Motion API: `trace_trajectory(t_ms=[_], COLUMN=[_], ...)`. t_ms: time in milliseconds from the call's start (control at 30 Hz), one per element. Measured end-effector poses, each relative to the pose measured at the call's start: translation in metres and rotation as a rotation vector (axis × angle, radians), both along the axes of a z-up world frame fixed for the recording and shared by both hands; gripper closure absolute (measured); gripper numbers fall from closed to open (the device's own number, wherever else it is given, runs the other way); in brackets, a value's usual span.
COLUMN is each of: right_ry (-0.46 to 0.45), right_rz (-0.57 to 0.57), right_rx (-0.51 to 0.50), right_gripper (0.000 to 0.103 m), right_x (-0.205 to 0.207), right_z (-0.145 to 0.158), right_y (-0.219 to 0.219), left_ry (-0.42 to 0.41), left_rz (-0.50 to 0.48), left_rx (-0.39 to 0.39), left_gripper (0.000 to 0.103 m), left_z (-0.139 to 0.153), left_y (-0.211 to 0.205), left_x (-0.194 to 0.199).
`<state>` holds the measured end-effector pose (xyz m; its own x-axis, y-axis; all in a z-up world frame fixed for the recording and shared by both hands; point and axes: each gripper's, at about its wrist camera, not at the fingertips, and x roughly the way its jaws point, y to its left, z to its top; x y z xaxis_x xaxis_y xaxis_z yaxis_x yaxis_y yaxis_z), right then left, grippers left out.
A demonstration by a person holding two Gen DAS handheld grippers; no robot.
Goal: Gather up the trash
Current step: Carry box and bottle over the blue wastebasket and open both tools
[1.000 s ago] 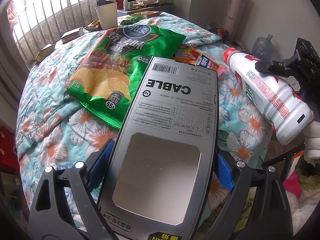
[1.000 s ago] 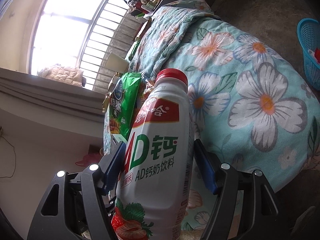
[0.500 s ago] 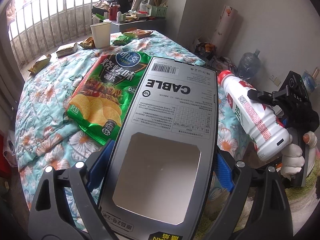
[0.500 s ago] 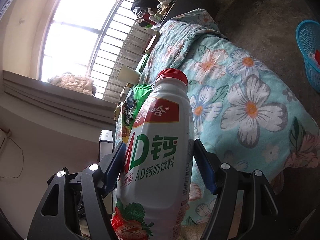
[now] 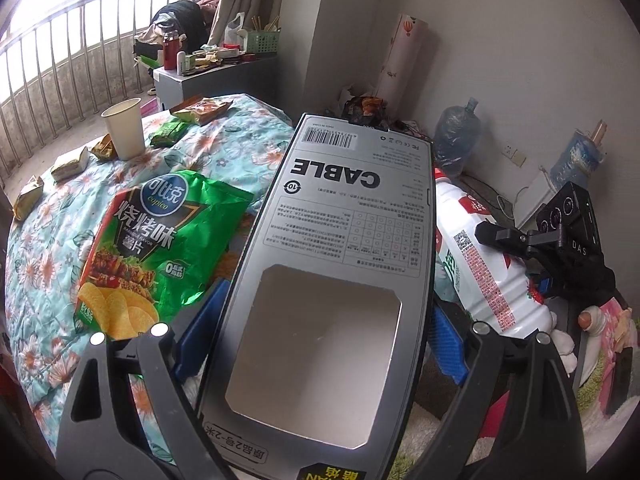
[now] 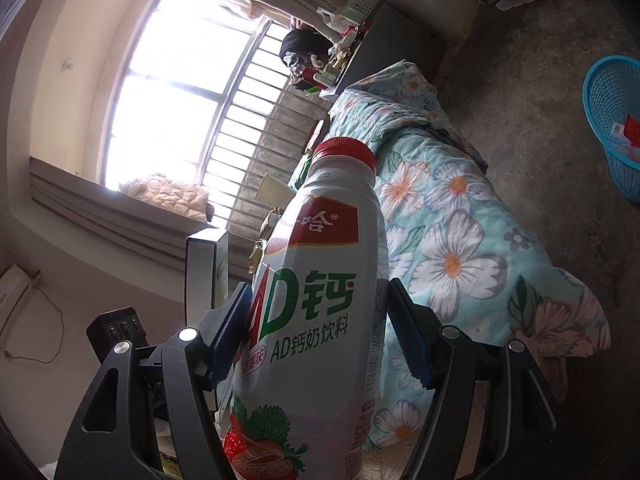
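Carrying two pieces of trash clear of the bed (image 5: 60, 240): left gripper (image 5: 320, 340) clamping the cable box (image 5: 344, 240), right gripper (image 6: 318, 328) clamping the milk bottle (image 6: 320, 300). Probably heading next for the blue basket (image 6: 612, 92) on the floor, then releasing above it.

Bare concrete floor (image 6: 532, 80), upper right, gives clear passage to blue basket (image 6: 600, 92); flowered bed (image 6: 460, 240) blocks centre frame

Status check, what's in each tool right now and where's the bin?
Left tool clamped on grey cable box. Right tool clamped on milk bottle. Blue basket on floor, far right. Chip bag and paper cup on the bed.
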<state>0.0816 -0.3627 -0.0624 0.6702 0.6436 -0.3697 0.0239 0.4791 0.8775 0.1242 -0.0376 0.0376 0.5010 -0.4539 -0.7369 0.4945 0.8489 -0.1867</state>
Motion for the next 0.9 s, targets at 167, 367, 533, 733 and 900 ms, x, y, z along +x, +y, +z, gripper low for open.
trace_trajectory(t_ms=[167,367,533,733,900], right_ry=[-0.010,0.038,0.117,0.219,0.300], right_rz=[-0.097,-0.244,-0.378,-0.535,-0.671], right_rx=[0.012,0.029,0.072,0.160,0.201], right_gripper=[0.036,0.036,0.036,0.036,0.035], right_x=[-0.013,-0.027,-0.035,-0.029,0.005], right_z=[-0.007,-0.030,-0.067,-0.120,-0.169], right_y=[-0.041,-0.095,-0.138,-0.197,-0.267], left_ry=[0.024,0.107,0.202,0.366,0.413], left_rz=[-0.090,-0.210,-0.348,-0.426,-0.389], left_rx=[-0.009,-0.013,0.029,0.120,0.147], left_gripper=[0.018,0.018,0.018,0.018,0.017], left_z=[0.001,-0.012,-0.041,-0.103,-0.154], left_y=[-0.052,-0.137,-0.233,-0.352,-0.441], left_x=[0.025,0.064,0.094,0.136,0.172])
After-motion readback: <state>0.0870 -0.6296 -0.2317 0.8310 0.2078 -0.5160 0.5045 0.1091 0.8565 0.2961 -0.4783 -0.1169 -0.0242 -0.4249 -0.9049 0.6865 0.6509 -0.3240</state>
